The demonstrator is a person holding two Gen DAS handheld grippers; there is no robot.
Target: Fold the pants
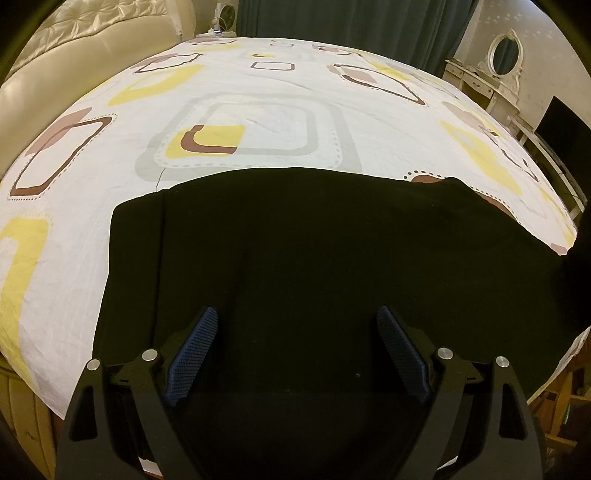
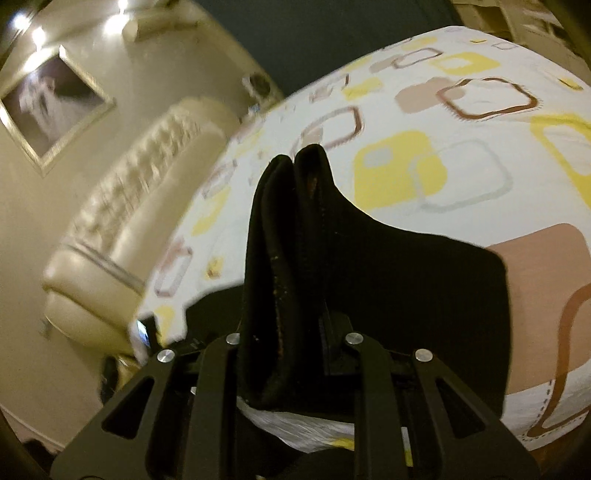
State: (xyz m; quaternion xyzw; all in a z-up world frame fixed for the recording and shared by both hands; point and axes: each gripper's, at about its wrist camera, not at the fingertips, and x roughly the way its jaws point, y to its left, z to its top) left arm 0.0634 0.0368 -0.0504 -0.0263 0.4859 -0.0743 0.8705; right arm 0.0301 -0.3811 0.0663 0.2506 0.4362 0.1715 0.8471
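Black pants (image 1: 314, 251) lie flat on the patterned bed sheet (image 1: 258, 96), near the bed's front edge. My left gripper (image 1: 297, 321) hovers just above them, jaws wide open and empty, blue pads (image 1: 192, 358) showing. In the right wrist view my right gripper (image 2: 291, 332) is shut on a bunched fold of the black pants (image 2: 295, 236), lifted off the bed sheet (image 2: 461, 155); the fabric stands up between the fingers and hides the pads.
A cream tufted headboard (image 1: 74, 48) (image 2: 147, 206) stands at the bed's left. Dark curtains (image 1: 351, 22) hang behind. A white dressing table with oval mirror (image 1: 502, 62) and a dark screen (image 1: 565, 125) stand at right. A framed picture (image 2: 51, 99) hangs on the wall.
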